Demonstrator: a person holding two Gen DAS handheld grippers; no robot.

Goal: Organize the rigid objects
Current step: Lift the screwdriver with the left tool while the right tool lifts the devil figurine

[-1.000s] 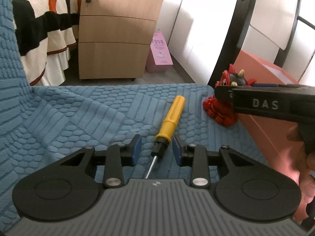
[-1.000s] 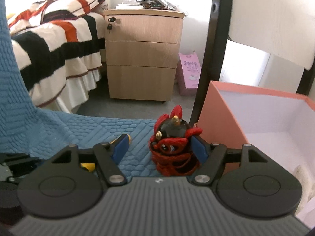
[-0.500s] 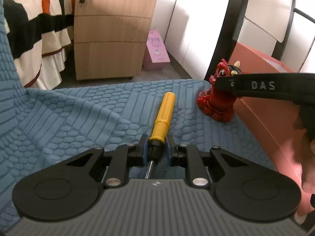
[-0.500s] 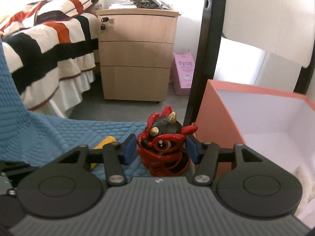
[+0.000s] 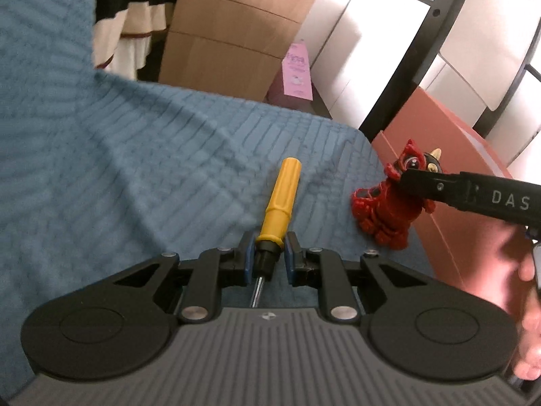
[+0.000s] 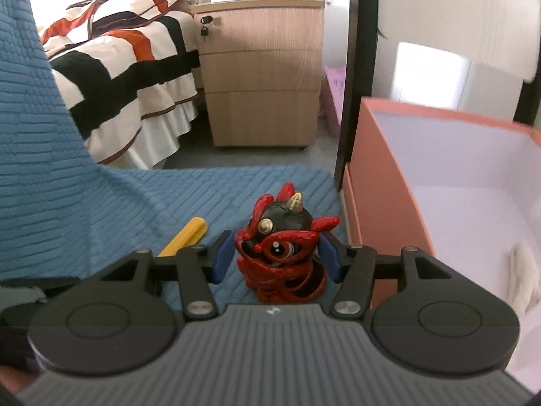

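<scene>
A yellow-handled screwdriver (image 5: 280, 199) points away from me over the blue textured cover (image 5: 135, 155). My left gripper (image 5: 268, 258) is shut on its black collar, with the metal shaft running back under the jaws. A red and black lion figurine (image 6: 282, 247) with gold horns sits between the blue pads of my right gripper (image 6: 275, 258), which is shut on it. In the left wrist view the figurine (image 5: 385, 209) hangs off the right gripper's finger beside the pink box (image 5: 449, 155). The screwdriver's handle tip (image 6: 187, 233) shows left of the figurine.
The open pink box (image 6: 372, 182) with a white inside stands at the right, something white lying in its corner. A black frame post (image 6: 355, 67) rises behind it. A wooden drawer cabinet (image 6: 263, 77) and a striped bed (image 6: 111, 64) stand beyond. A hand (image 5: 527, 304) holds the right gripper.
Both grippers closed, the left on the screwdriver's collar and the right on the figurine. The left view has rolled and shifted with the screwdriver; the right gripper has moved with the figurine.
</scene>
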